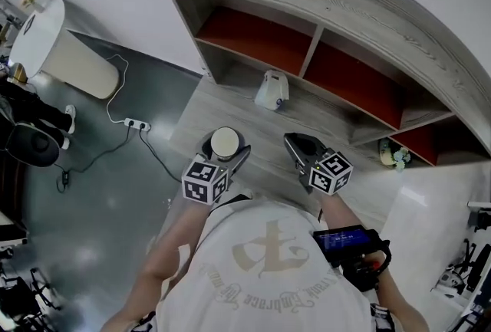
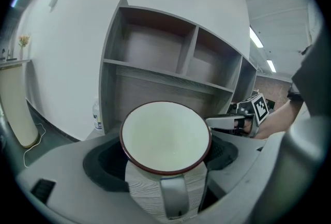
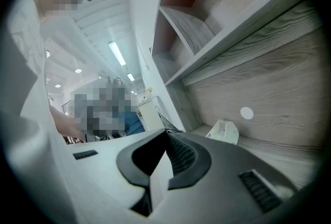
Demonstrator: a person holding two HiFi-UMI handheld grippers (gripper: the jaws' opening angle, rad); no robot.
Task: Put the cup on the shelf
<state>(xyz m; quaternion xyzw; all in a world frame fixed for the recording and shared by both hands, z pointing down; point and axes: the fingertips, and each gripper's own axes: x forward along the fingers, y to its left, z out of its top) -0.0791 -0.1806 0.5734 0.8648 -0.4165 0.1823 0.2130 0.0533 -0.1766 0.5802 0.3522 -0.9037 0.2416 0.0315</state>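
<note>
The cup (image 1: 225, 142) has a white inside, a dark red rim and a wood-grain outside. My left gripper (image 1: 225, 146) is shut on it and holds it upright in front of the shelf. In the left gripper view the cup (image 2: 165, 137) fills the space between the jaws, with its handle turned toward the camera. The grey wooden shelf (image 1: 345, 4) has red-backed compartments and stands straight ahead, also visible as the shelf (image 2: 155, 70). My right gripper (image 1: 298, 142) hovers beside the cup, shut and holding nothing. Its jaws meet at the tips of the right gripper (image 3: 166, 135).
A white packet (image 1: 271, 90) stands on the wood counter (image 1: 222, 100) below the shelf, also seen as the packet (image 3: 223, 131). A small bunch of flowers (image 1: 393, 156) sits at the right end. On the floor at left are a white bin (image 1: 54, 47) and a power strip (image 1: 136, 124).
</note>
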